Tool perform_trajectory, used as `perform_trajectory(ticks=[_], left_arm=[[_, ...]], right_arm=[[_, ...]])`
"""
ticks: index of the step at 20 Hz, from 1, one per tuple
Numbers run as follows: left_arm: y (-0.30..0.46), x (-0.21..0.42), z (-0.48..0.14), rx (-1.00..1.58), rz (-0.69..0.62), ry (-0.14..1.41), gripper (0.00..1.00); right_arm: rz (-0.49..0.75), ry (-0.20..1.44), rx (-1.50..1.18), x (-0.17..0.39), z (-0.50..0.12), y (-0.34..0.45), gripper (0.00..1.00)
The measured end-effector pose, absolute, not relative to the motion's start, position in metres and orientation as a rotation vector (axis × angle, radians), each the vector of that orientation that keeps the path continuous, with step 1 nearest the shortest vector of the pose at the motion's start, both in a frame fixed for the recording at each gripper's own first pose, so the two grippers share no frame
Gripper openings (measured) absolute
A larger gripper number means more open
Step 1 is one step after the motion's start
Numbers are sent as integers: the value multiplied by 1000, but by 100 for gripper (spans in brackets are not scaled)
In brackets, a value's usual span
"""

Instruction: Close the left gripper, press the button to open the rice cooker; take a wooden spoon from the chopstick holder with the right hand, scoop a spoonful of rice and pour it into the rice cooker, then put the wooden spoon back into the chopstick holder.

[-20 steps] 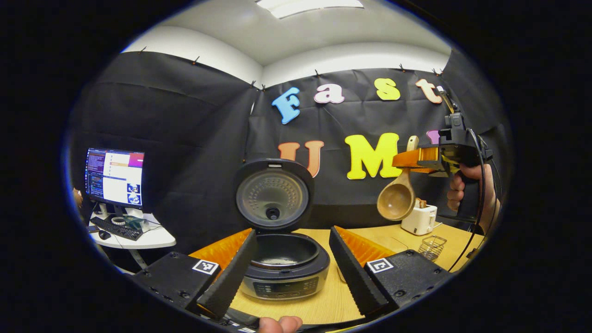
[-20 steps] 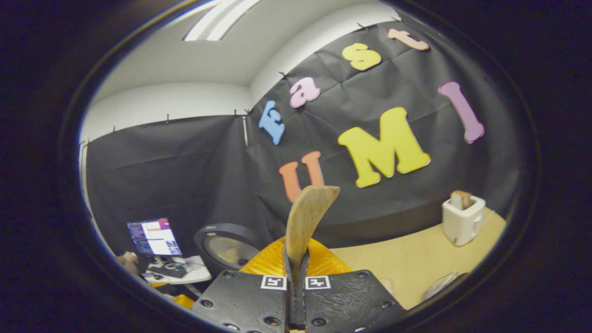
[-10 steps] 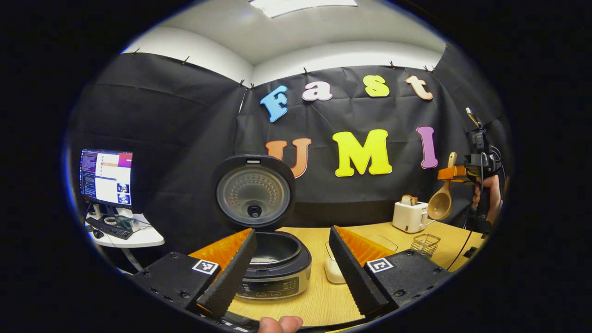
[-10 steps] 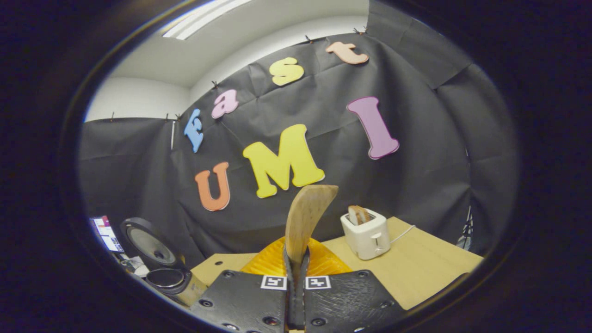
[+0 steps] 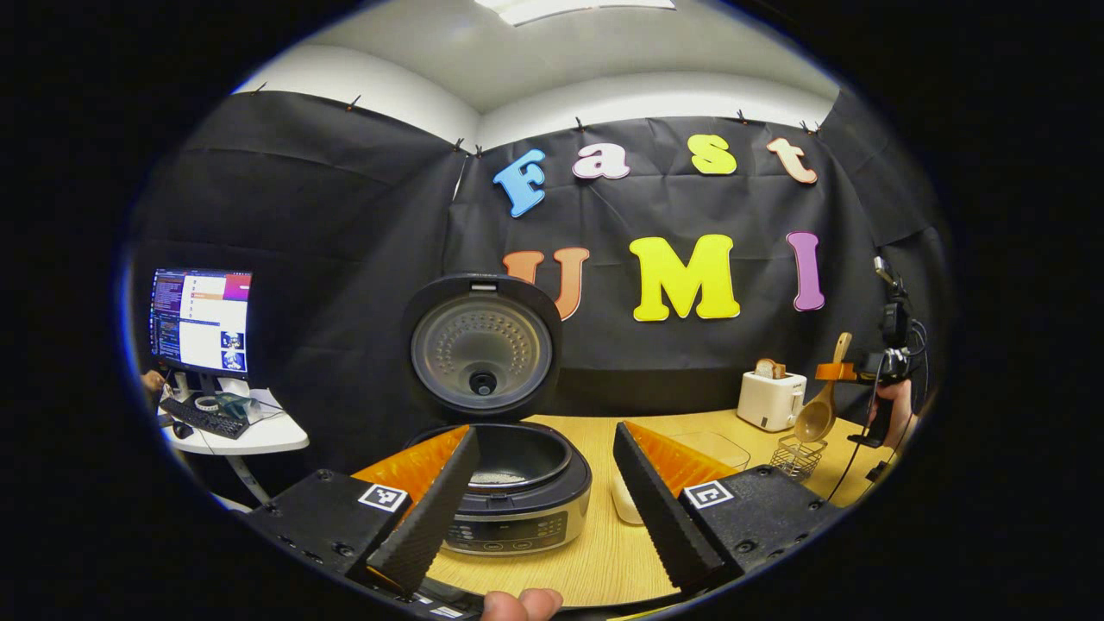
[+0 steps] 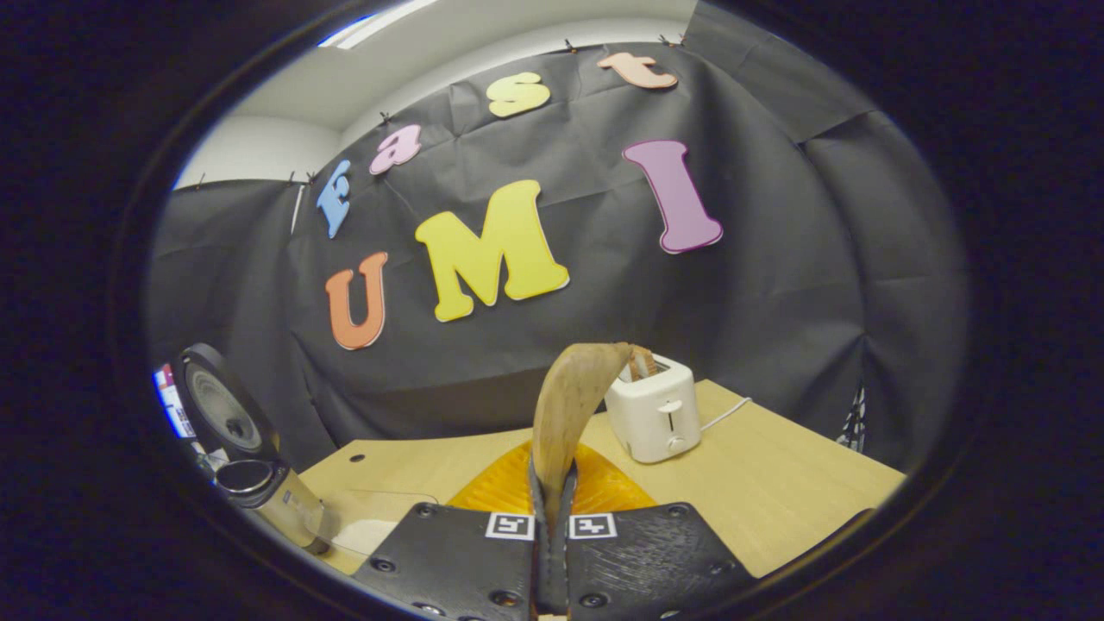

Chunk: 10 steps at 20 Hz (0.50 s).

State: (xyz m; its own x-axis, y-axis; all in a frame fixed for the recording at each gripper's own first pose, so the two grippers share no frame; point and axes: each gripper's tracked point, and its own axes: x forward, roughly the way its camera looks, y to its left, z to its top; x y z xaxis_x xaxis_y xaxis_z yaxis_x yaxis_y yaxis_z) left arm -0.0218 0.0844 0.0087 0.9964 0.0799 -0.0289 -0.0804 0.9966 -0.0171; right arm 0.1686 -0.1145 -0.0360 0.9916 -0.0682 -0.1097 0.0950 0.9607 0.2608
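The right tongs (image 6: 552,517) clench the spoon (image 5: 818,412) by its handle, bowl hanging just above the holder (image 5: 797,456) beside the toaster (image 5: 771,399). The left tongs (image 5: 543,492) gape wide before the cooker (image 5: 517,492), lid up.

Both views are evenly lit from a ceiling light panel (image 5: 573,7), seen bright and washed out at the top. Soft shadows are cast on the table (image 6: 776,492). Strong fisheye bending is seen toward the edges; focus is kept sharp centrally.
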Motion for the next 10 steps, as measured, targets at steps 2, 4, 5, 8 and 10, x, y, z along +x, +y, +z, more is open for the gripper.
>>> perform_trajectory(ticks=[2, 4, 5, 8, 10], left_arm=[[87, -22, 8, -23, 89, 32, 100], [88, -21, 6, -31, 90, 37, 100], [88, -21, 6, -30, 88, 39, 100], [89, -22, 9, -40, 86, 29, 100], [89, -24, 11, -43, 91, 23, 100]], right_arm=[[-113, 87, 239, 172, -46, -117, 1], [-121, 87, 218, 173, -59, -115, 0], [-122, 93, 218, 174, -66, -114, 0], [-107, 105, 217, 178, -83, -105, 0], [-112, 113, 199, 179, -94, -104, 0]])
